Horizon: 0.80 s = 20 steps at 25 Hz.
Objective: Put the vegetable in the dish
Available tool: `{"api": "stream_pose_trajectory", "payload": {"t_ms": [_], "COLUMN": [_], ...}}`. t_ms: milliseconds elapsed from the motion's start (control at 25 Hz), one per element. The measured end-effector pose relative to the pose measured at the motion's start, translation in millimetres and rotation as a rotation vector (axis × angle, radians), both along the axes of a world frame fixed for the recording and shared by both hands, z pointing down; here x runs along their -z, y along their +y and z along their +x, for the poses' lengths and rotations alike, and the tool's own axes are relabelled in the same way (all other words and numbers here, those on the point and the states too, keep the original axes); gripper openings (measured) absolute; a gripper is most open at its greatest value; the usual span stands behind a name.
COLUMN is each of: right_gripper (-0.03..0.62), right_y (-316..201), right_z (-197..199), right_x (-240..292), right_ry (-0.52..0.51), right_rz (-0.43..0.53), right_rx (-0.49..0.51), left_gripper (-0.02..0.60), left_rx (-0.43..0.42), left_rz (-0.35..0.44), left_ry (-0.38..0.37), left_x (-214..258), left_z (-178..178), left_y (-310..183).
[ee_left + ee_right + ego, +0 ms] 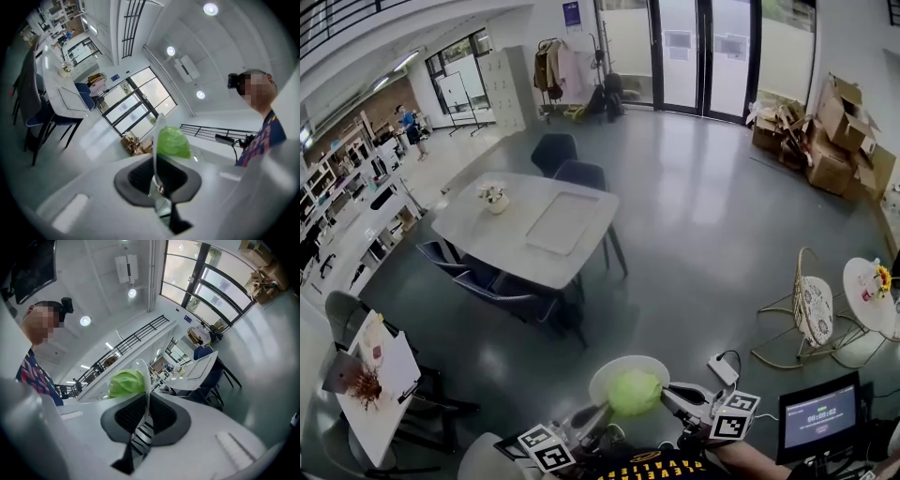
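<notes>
While the left gripper [601, 411] held the dish [614, 368] by its left rim, jaws pinched nearly shut on that thin edge, the green vegetable [635, 392] sat in the dish, midway between both grippers, and the right gripper [673, 392] clamped the opposite rim likewise.

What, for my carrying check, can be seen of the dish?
The dish is round, shallow and white, thin-walled, perhaps plastic. It hangs in mid-air, roughly level, above the grey floor. The left claw and the right claw are each shut on its rim from opposite sides. A green leafy vegetable lies in it.
</notes>
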State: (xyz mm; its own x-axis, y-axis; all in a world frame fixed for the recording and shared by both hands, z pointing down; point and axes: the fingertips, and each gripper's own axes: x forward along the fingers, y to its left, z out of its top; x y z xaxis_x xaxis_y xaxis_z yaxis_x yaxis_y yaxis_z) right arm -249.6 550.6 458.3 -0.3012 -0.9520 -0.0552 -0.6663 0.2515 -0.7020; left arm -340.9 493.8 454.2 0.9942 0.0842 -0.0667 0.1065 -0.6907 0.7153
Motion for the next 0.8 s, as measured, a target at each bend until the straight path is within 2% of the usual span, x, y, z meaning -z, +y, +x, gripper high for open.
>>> {"api": "stream_pose_trajectory", "payload": {"t_ms": [440, 800], "right_gripper": [0.032, 0.032], "right_y": [-92, -135], "right_z": [-25, -37], "right_x": [8, 2], "right_ry": [0.065, 0.081], "right_rz": [-0.041, -0.095], "right_rx": [0.001, 0.044], "left_gripper": [0.012, 0.012], "left_rx": [-0.007, 0.025], "left_rz": [-0.024, -0.064], "left_ry": [0.069, 0.066], "left_x": [1, -10], "left_z": [-25, -38], "left_y": [-93, -132]}}
